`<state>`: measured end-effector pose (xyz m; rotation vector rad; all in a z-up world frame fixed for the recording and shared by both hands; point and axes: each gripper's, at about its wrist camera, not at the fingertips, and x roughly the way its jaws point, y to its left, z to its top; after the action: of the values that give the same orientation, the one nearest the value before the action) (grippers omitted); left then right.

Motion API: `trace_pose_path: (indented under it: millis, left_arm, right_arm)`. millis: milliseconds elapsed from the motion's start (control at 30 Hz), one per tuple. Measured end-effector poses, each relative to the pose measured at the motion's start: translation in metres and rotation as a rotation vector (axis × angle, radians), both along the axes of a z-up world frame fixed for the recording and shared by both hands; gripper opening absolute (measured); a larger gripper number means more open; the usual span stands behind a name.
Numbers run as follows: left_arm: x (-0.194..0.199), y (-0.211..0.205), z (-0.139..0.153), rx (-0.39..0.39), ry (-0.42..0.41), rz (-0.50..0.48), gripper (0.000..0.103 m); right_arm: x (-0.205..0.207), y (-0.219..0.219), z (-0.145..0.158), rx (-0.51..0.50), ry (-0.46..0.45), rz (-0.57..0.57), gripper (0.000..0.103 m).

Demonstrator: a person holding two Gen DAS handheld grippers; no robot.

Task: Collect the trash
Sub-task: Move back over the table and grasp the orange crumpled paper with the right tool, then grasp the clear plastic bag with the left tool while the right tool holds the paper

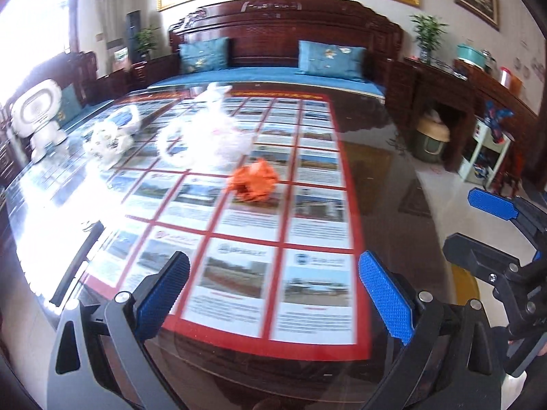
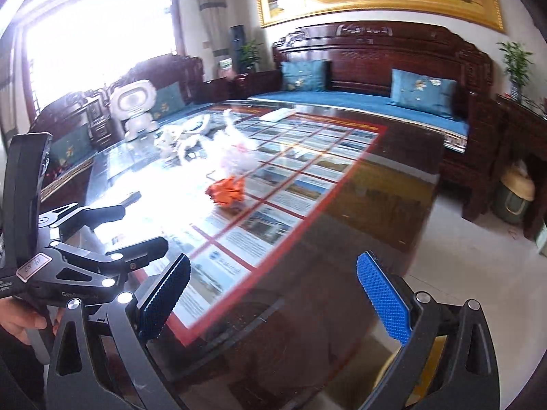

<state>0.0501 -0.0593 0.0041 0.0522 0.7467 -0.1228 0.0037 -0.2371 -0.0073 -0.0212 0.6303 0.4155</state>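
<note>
Orange crumpled wrapper (image 1: 253, 182) mid-frame on glass table (image 1: 386, 177), white plastic bag (image 1: 218, 130) just behind it toward upper left, your left gripper (image 1: 273, 302) fingers spread, nothing held, your right gripper (image 2: 273, 302) also spread wide, both low in frame, well short of trash.

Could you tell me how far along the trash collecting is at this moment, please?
Nothing looks collected yet. The left gripper and right gripper are both open and empty, over the table's near end. Left to gather: the orange crumpled wrapper and the white plastic bag on the glass table.
</note>
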Motion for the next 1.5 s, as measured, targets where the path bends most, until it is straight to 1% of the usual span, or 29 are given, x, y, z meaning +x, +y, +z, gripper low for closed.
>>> trace_pose_path:
  millis: [133, 300, 400, 533, 600, 733, 833, 933, 967, 1000, 1033, 1100, 1167, 1300, 1400, 1500]
  left_arm:
    - [0.017, 0.046, -0.009, -0.011, 0.009, 0.106, 0.099]
    - [0.042, 0.093, -0.022, -0.045, 0.037, 0.194, 0.099]
    - [0.055, 0.105, -0.029, -0.057, 0.050, 0.207, 0.099]
    - [0.069, 0.108, -0.035, -0.057, 0.056, 0.202, 0.099]
    - [0.077, 0.110, -0.038, -0.040, 0.058, 0.223, 0.099]
    - [0.087, 0.120, -0.041, -0.069, 0.070, 0.227, 0.099]
    - [0.088, 0.125, -0.042, -0.067, 0.069, 0.234, 0.099]
    - [0.090, 0.127, -0.043, -0.072, 0.072, 0.238, 0.099]
    - [0.091, 0.127, -0.043, -0.076, 0.076, 0.237, 0.099]
    - [0.092, 0.127, -0.044, -0.078, 0.078, 0.235, 0.099]
    - [0.092, 0.126, -0.044, -0.078, 0.078, 0.236, 0.099]
    - [0.094, 0.124, -0.044, -0.076, 0.079, 0.232, 0.099]
    - [0.097, 0.121, -0.043, -0.073, 0.081, 0.229, 0.099]
    - [0.109, 0.114, -0.042, -0.082, 0.088, 0.207, 0.099]
    - [0.128, 0.104, -0.041, -0.084, 0.101, 0.191, 0.099]
    - [0.157, 0.089, -0.037, -0.063, 0.099, 0.196, 0.099]
  right_arm:
    - [0.028, 0.040, -0.010, -0.022, 0.034, 0.043, 0.095]
    - [0.065, 0.084, -0.024, -0.054, 0.068, 0.089, 0.094]
    - [0.089, 0.104, -0.031, -0.074, 0.090, 0.109, 0.094]
    - [0.120, 0.122, -0.041, -0.098, 0.123, 0.129, 0.094]
    - [0.133, 0.126, -0.045, -0.105, 0.146, 0.126, 0.094]
    - [0.163, 0.130, -0.055, -0.097, 0.219, 0.101, 0.093]
    - [0.176, 0.134, -0.060, -0.094, 0.259, 0.097, 0.087]
    - [0.185, 0.141, -0.065, -0.117, 0.300, 0.123, 0.073]
    - [0.187, 0.145, -0.068, -0.134, 0.313, 0.130, 0.066]
    - [0.187, 0.147, -0.067, -0.149, 0.294, 0.133, 0.051]
    - [0.186, 0.150, -0.066, -0.163, 0.291, 0.150, 0.047]
    - [0.184, 0.150, -0.063, -0.163, 0.288, 0.163, 0.045]
    - [0.181, 0.148, -0.059, -0.146, 0.283, 0.180, 0.045]
    - [0.173, 0.136, -0.050, -0.144, 0.252, 0.183, 0.044]
    - [0.173, 0.116, -0.045, -0.125, 0.243, 0.165, 0.045]
    - [0.176, 0.091, -0.040, -0.102, 0.240, 0.130, 0.045]
